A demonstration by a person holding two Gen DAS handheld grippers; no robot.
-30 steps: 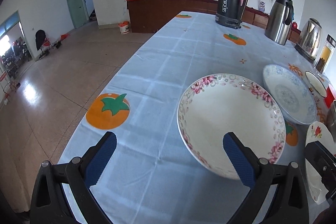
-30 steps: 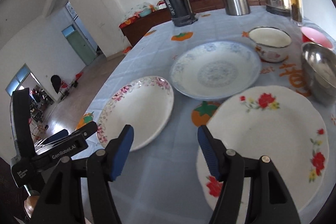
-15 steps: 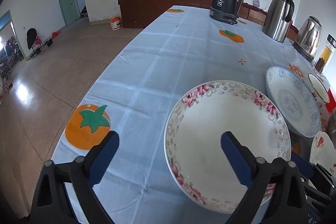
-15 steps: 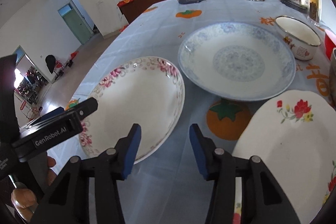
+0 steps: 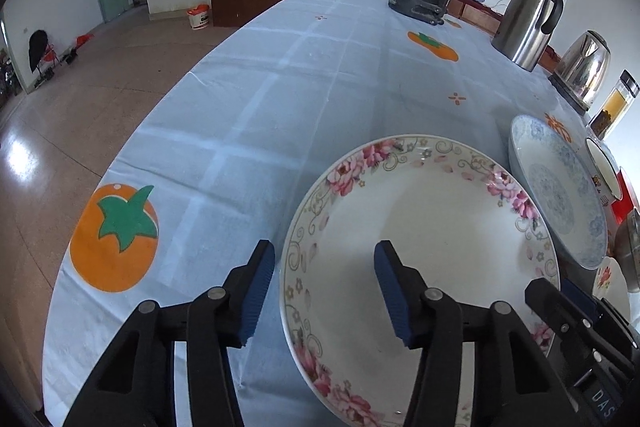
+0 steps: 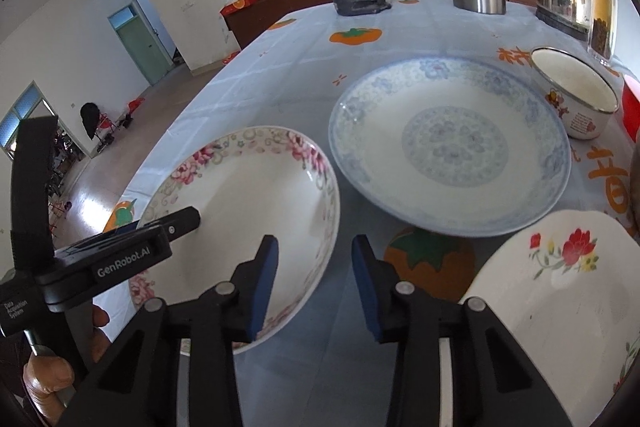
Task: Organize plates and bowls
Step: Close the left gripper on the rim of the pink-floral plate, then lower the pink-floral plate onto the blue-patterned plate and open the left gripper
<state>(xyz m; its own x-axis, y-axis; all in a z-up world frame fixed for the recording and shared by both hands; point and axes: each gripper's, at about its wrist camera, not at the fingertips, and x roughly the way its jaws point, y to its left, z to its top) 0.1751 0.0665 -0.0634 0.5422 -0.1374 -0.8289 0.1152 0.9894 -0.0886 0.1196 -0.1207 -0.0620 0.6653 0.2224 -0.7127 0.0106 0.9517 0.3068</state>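
pink-flowered plate (image 5: 420, 227): glazed, rigid, breakable, slick | rims straddled by left gripper (image 5: 324, 291) and right gripper (image 6: 314, 281), jaws just narrowed, pads not yet pressing | opposite edges to be pinched

Both wrist views look down along the table from close above its near end, sharing the pink-flowered plate (image 5: 420, 227) (image 6: 248, 211) and blue plate (image 5: 560, 187) (image 6: 452, 143).

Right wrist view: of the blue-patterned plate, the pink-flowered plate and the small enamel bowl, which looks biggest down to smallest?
1. blue-patterned plate
2. pink-flowered plate, close behind; it sits nearer the camera and is partly hidden, so these two may really match.
3. enamel bowl, clearly smallest.
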